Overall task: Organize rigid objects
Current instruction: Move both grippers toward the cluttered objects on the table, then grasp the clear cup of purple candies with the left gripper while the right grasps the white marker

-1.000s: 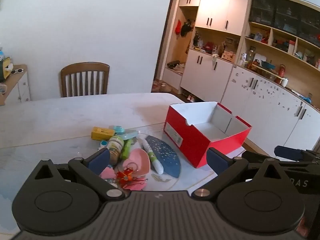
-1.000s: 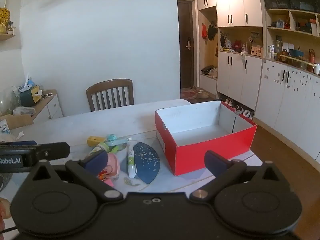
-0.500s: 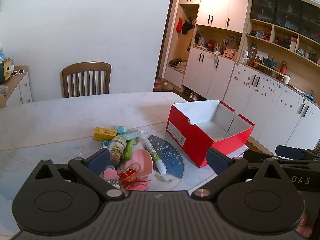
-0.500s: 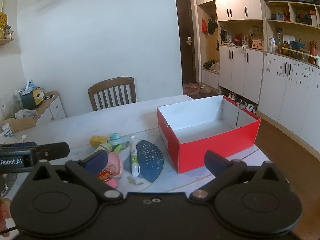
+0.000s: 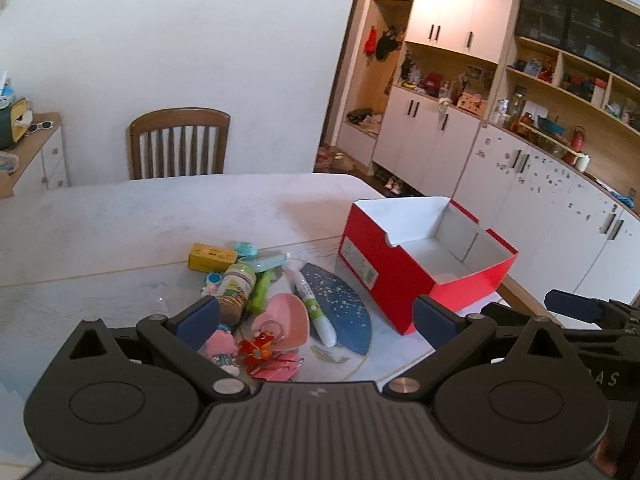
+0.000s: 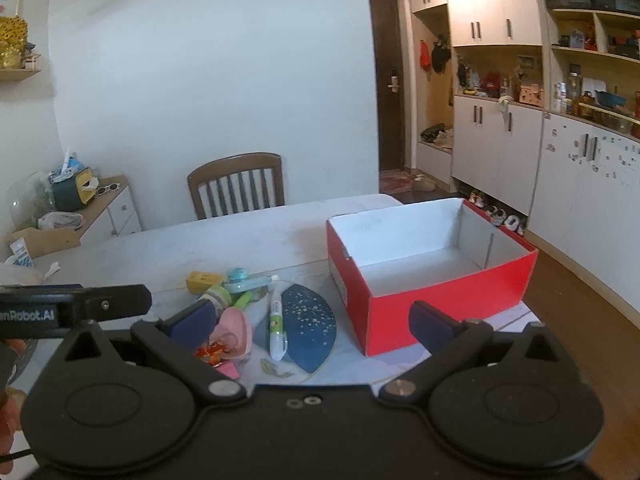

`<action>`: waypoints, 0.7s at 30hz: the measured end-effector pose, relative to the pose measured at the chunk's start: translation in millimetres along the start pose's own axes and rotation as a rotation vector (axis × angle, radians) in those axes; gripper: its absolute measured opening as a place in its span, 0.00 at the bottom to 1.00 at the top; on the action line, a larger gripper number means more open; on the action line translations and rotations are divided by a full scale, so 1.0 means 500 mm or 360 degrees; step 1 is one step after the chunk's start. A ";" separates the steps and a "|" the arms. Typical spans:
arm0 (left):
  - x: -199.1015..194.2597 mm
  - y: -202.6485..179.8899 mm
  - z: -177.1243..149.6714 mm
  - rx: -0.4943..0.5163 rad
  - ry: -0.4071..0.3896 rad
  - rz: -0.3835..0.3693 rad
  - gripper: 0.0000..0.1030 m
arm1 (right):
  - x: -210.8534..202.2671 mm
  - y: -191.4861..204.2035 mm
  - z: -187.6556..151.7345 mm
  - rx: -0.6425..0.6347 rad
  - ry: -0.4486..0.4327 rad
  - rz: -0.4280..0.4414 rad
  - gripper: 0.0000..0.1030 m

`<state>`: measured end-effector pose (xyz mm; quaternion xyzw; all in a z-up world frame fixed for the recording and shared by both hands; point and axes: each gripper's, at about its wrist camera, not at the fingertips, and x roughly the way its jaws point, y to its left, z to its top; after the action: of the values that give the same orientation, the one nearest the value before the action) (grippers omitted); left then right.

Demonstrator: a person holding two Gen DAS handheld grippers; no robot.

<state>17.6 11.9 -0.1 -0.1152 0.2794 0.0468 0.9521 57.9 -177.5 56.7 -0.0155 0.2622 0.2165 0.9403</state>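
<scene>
Both sets of jaws are held wide apart and nothing is gripped. The left gripper is hung just above the pile, which lies straight ahead and slightly left of its gap; the right gripper is set further right, facing the red box. The pile is judged nearer the left gripper. The pen lies with its long axis running away from the jaws, beside the blue fan. The empty box stands right of the pile. "Robot.AI" can be read on the left gripper's side in the right view; the box label is illegible.
</scene>
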 end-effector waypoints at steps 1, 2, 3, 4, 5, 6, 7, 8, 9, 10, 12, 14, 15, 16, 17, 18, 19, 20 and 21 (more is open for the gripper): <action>0.003 0.001 0.002 0.0000 -0.0001 0.0008 1.00 | 0.004 0.001 0.001 -0.0007 -0.0005 0.0009 1.00; 0.006 0.003 0.003 0.0001 -0.0006 0.0017 1.00 | 0.008 0.002 0.003 -0.0013 -0.0009 0.0020 1.00; 0.011 0.005 0.006 0.0000 -0.0009 0.0028 1.00 | 0.013 0.001 0.004 -0.0019 -0.0011 0.0033 1.00; 0.016 0.007 0.008 -0.0002 -0.0008 0.0039 1.00 | 0.019 0.001 0.006 -0.0026 -0.0008 0.0043 1.00; 0.022 0.010 0.010 -0.0007 -0.0007 0.0047 1.00 | 0.026 0.001 0.008 -0.0033 -0.0004 0.0055 1.00; 0.027 0.013 0.012 -0.0014 -0.0005 0.0054 1.00 | 0.033 0.001 0.010 -0.0040 0.0001 0.0066 1.00; 0.034 0.017 0.014 -0.0026 -0.0002 0.0061 1.00 | 0.042 0.001 0.012 -0.0048 0.0007 0.0078 1.00; 0.041 0.022 0.015 -0.0038 0.0002 0.0065 1.00 | 0.051 0.003 0.016 -0.0055 0.0014 0.0087 1.00; 0.049 0.026 0.018 -0.0052 0.0006 0.0070 1.00 | 0.062 0.003 0.019 -0.0063 0.0026 0.0098 1.00; 0.055 0.029 0.020 -0.0059 0.0010 0.0072 1.00 | 0.073 0.003 0.022 -0.0073 0.0039 0.0109 1.00; 0.073 0.037 0.024 -0.0074 0.0027 0.0093 1.00 | 0.093 0.003 0.026 -0.0091 0.0057 0.0134 1.00; 0.089 0.049 0.027 -0.0087 0.0035 0.0152 1.00 | 0.115 0.001 0.031 -0.0104 0.0074 0.0163 1.00; 0.097 0.056 0.028 -0.0090 0.0037 0.0181 1.00 | 0.129 0.000 0.031 -0.0118 0.0085 0.0170 1.00; 0.104 0.064 0.028 -0.0097 0.0038 0.0204 1.00 | 0.142 0.001 0.033 -0.0134 0.0094 0.0172 1.00; 0.113 0.074 0.029 -0.0109 0.0037 0.0229 1.00 | 0.157 0.002 0.035 -0.0151 0.0109 0.0178 1.00; 0.121 0.083 0.029 -0.0120 0.0038 0.0249 1.00 | 0.170 0.001 0.037 -0.0159 0.0122 0.0183 1.00; 0.130 0.092 0.028 -0.0132 0.0043 0.0273 1.00 | 0.184 0.001 0.039 -0.0161 0.0137 0.0190 1.00; 0.137 0.101 0.028 -0.0145 0.0050 0.0290 1.00 | 0.199 0.000 0.042 -0.0166 0.0156 0.0202 1.00; 0.147 0.111 0.026 -0.0161 0.0062 0.0304 1.00 | 0.210 -0.001 0.043 -0.0170 0.0169 0.0211 1.00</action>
<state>77.6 70.9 -40.1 -0.1369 0.3047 0.1490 0.9307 149.3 -132.8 22.6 -0.0597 0.3002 0.2909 0.9065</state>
